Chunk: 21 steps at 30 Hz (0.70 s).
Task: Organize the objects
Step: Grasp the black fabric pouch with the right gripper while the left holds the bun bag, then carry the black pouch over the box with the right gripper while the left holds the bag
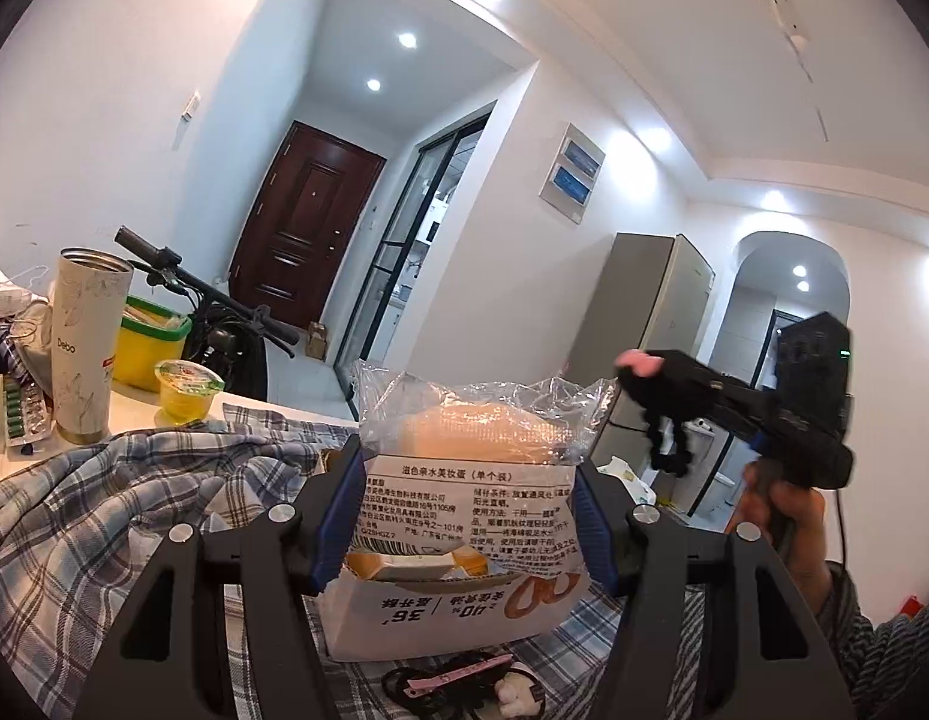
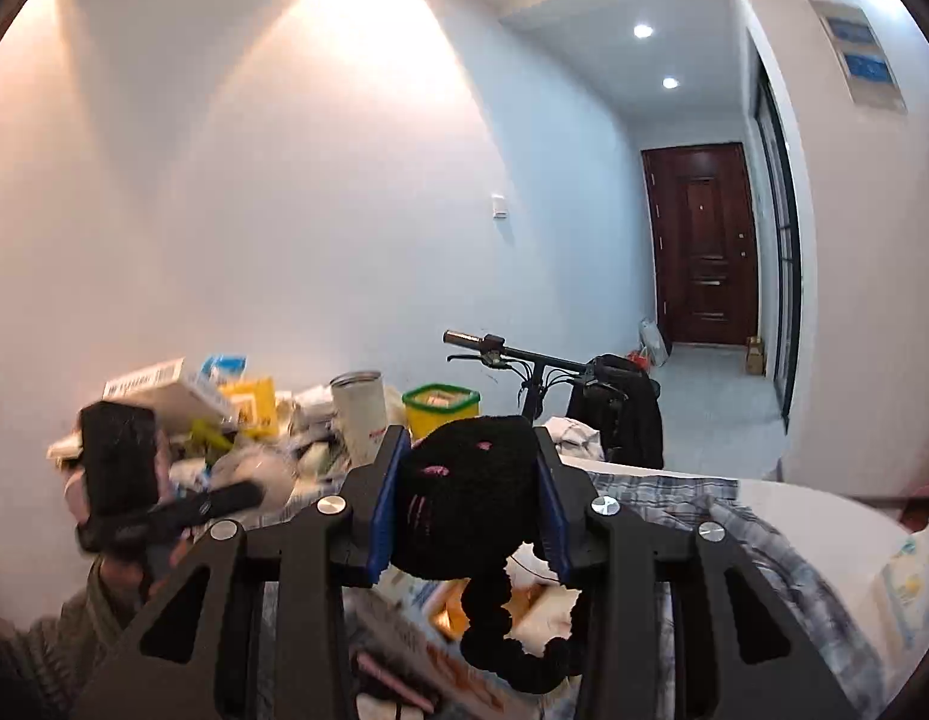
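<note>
My left gripper [image 1: 467, 510] is shut on a clear plastic packet [image 1: 470, 450] with a peach makeup sponge inside and a printed white label. It holds the packet above an open white cardboard box [image 1: 440, 612] that holds small packets. My right gripper [image 2: 470, 498] is shut on a black crocheted toy [image 2: 470, 480] with pink stitching, its dangling limbs hanging over the same box [image 2: 428, 648]. The right gripper also shows in the left wrist view [image 1: 656, 384], raised at the right with the black toy [image 1: 662, 420].
A plaid shirt [image 1: 104, 504] covers the table. A white tumbler [image 1: 83, 348], yellow jelly cup [image 1: 185, 390], green-rimmed yellow tub [image 1: 149, 336] and blister packs [image 1: 20, 414] stand at the left. Hair ties and a pink clip [image 1: 458, 684] lie before the box. A bicycle [image 2: 548, 384] stands behind the table.
</note>
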Each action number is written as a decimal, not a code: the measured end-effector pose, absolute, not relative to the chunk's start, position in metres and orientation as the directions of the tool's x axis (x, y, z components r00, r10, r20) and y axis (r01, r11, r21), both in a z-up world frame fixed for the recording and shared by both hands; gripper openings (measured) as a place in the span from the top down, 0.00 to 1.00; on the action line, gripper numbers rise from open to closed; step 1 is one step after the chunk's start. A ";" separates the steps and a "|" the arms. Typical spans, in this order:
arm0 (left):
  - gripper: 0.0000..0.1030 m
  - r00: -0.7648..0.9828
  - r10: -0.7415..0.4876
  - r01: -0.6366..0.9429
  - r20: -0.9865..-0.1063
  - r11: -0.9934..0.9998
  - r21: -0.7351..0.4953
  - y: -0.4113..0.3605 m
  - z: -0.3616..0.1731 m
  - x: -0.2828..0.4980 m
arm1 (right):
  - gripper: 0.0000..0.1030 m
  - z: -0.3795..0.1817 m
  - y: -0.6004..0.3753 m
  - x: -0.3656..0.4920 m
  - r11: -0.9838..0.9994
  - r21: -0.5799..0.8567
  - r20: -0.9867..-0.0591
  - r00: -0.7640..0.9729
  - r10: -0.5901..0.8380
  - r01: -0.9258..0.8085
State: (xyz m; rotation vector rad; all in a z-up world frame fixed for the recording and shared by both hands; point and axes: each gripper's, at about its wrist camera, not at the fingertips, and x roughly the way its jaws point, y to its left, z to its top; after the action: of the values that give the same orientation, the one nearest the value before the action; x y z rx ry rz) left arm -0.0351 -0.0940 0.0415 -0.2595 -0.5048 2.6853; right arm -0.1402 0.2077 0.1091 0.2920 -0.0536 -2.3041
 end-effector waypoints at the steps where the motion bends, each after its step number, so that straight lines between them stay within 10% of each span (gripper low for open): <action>1: 0.38 -0.905 0.411 -0.345 -0.110 -0.859 -0.379 -0.093 0.041 -0.035 | 0.63 0.101 0.204 -0.146 -0.681 0.137 -0.183 -0.657 -0.731 0.720; 21: 0.37 -0.896 0.404 -0.331 -0.185 -0.885 -0.328 -0.075 0.033 -0.042 | 0.62 0.031 0.184 -0.174 -0.653 0.215 -0.326 -0.577 -0.749 0.726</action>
State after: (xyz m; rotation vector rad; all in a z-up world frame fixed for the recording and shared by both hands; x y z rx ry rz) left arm -0.0421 -0.0754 0.0332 -0.3515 -0.4081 2.7042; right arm -0.1737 0.1843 0.0311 0.4948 -0.0725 -2.2288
